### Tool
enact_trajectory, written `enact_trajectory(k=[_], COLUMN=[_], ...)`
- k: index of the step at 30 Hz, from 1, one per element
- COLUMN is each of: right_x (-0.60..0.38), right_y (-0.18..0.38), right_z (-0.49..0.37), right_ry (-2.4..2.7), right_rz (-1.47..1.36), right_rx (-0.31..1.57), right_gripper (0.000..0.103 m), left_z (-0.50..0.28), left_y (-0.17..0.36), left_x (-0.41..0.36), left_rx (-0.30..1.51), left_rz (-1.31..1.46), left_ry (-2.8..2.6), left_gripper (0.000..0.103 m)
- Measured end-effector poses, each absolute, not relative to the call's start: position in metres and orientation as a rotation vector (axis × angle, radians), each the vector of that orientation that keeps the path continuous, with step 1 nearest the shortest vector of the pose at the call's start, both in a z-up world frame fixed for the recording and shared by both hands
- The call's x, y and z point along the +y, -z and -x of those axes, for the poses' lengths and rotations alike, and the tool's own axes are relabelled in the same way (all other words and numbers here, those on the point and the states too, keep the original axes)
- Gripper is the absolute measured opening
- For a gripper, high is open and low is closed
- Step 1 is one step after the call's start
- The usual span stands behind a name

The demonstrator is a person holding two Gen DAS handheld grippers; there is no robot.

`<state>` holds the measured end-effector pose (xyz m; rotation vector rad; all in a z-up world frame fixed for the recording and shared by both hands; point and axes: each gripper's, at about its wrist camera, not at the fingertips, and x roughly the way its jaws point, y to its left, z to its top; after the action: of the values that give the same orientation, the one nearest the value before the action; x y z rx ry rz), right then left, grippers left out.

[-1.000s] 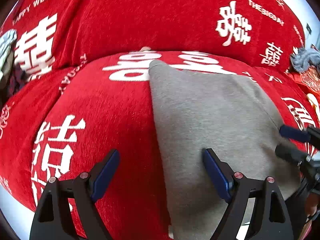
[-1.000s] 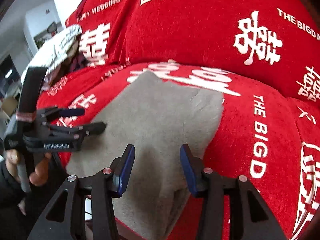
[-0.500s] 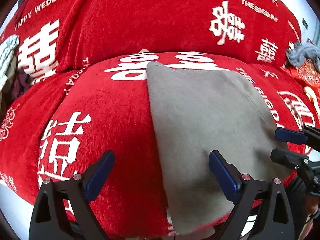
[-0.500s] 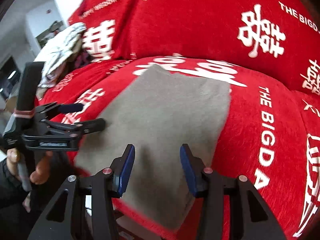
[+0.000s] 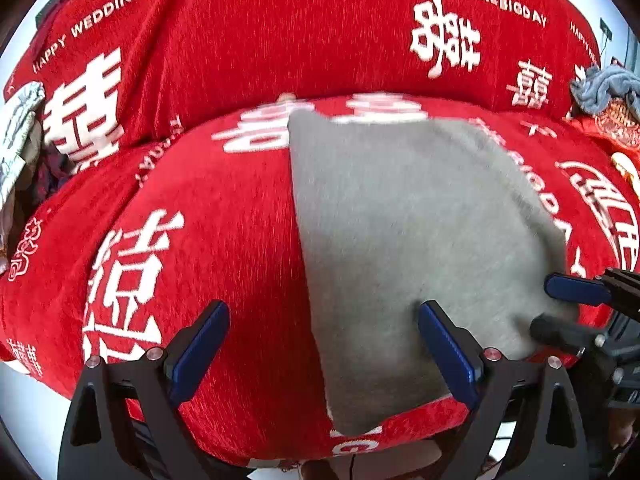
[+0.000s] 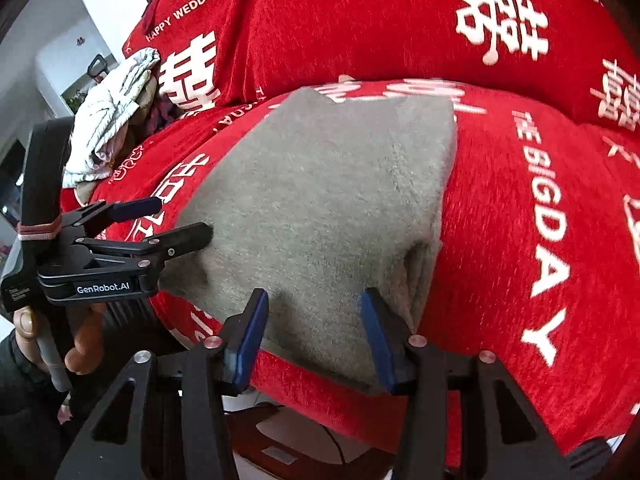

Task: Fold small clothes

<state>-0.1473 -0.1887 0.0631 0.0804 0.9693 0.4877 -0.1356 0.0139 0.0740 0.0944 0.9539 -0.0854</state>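
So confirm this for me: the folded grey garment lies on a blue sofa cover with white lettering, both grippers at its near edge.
Wrong on the colour. The sofa cover is red with white lettering, as the left wrist view shows. The folded grey garment does lie on it, with the left gripper and right gripper at its near edge.

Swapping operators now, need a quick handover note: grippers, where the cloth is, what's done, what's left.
Left gripper: open, holding nothing, jaws straddling the left edge of the grey cloth.
Right gripper: jaws opening, empty, over the cloth's near right corner.
Cloth: lies flat on the red sofa cover, already folded; layered edges show at its near right corner.
Done: at least one fold.
Left: probably another fold or tidy-up. More clothes are piled at the sofa's left end.
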Motion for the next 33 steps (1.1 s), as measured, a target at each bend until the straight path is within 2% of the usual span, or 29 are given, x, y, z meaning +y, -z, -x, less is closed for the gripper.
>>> enact_trajectory(k=[2, 5, 12, 22, 33], right_x=[-0.183, -0.176, -0.170, -0.180, -0.166], right_y=[-0.072, -0.081, -0.094, -0.104, -0.104], right_z=[0.145, 0.142, 0.139, 0.149, 0.166], right_ry=[-0.454, -0.401, -0.318, -0.199, -0.163], right_rz=[-0.051, -0.017, 0.017, 0.015, 0.057], right_rx=[0.957, 0.952, 0.958, 0.952, 0.944], right_gripper=[0.068, 0.069, 0.077, 0.077, 0.077], left_z=[0.133, 0.125, 0.121, 0.142, 0.167], left_y=[-0.081, -0.085, -0.090, -0.105, -0.109], left_x=[0.012, 0.010, 0.002, 0.012, -0.004], left_rx=[0.940, 0.957, 0.982, 0.922, 0.848], left_rz=[-0.085, -0.068, -0.038, 0.095, -0.010], left_ry=[0.064, 0.028, 0.018, 0.026, -0.047], left_gripper=[0.096, 0.096, 0.097, 0.096, 0.097])
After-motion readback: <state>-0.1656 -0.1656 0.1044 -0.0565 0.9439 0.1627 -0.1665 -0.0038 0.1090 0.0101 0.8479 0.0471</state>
